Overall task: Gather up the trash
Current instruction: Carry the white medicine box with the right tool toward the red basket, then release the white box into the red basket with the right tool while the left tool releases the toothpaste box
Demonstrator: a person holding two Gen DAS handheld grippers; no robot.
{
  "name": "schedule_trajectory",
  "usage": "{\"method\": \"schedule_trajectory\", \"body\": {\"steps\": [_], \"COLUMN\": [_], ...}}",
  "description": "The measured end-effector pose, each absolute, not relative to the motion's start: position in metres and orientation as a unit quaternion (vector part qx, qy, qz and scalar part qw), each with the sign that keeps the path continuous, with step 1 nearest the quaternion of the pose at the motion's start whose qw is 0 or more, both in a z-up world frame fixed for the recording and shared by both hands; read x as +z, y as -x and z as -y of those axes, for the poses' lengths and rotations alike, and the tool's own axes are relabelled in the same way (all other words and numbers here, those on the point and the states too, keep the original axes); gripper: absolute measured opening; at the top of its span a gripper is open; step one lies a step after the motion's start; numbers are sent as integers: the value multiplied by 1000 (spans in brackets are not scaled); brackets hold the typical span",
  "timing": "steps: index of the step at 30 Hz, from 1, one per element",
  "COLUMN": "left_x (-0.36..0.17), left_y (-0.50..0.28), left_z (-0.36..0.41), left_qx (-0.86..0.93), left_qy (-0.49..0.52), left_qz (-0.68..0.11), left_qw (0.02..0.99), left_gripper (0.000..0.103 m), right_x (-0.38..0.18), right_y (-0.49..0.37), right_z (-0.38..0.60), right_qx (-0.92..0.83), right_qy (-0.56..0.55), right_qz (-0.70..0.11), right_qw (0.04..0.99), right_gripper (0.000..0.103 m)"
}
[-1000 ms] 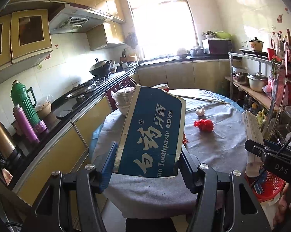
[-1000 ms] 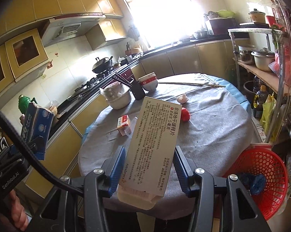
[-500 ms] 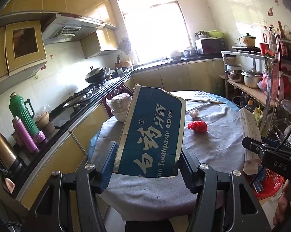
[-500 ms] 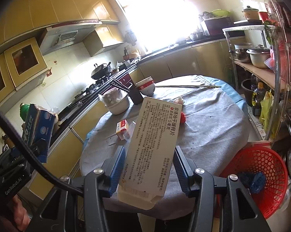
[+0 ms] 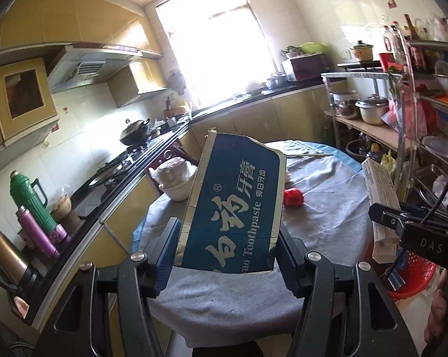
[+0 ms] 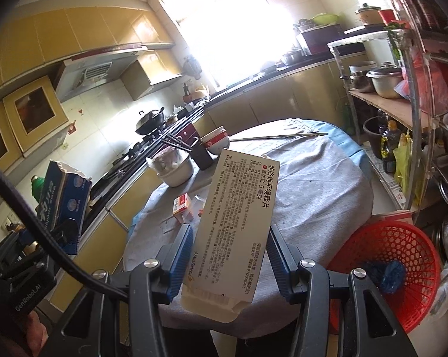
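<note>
Between the left gripper's (image 5: 225, 248) jaws sits a blue toothpaste box (image 5: 235, 205), squeezed tight. The right gripper (image 6: 229, 255) squeezes a white medicine box (image 6: 235, 223) the same way. Both hands have slid sideways since a moment ago, and the red basket (image 6: 402, 247) now sits bigger at four o'clock. That probably means dropping time is close. A red wrapper (image 5: 293, 197) waits on the round table (image 6: 319, 196).
</note>
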State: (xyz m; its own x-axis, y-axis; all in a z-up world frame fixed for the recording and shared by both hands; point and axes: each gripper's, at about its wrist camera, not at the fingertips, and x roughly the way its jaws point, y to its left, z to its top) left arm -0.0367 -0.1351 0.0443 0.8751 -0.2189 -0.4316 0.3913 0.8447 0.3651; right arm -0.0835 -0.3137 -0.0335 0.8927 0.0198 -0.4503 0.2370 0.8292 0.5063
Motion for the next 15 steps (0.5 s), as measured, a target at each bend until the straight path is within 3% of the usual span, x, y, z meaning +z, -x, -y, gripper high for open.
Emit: {"method": "schedule_trajectory", "body": {"steps": [7,15], "left_x": [36,7], "left_y": [39,30], "left_z": [175,253], "left_qx": [-220,-318], "left_qy": [-249,-282], "left_qz": [-195,-252], "left_qw": [923,870], "left_gripper": [62,62], "right_x": [-44,-78], "right_y": [103,136], "right_z": [348,410], "right_qx": [-83,-132], "right_qy": [-319,-389], "right_qz": [-217,-211], "right_qw": [919,887], "right_gripper": [53,53]}}
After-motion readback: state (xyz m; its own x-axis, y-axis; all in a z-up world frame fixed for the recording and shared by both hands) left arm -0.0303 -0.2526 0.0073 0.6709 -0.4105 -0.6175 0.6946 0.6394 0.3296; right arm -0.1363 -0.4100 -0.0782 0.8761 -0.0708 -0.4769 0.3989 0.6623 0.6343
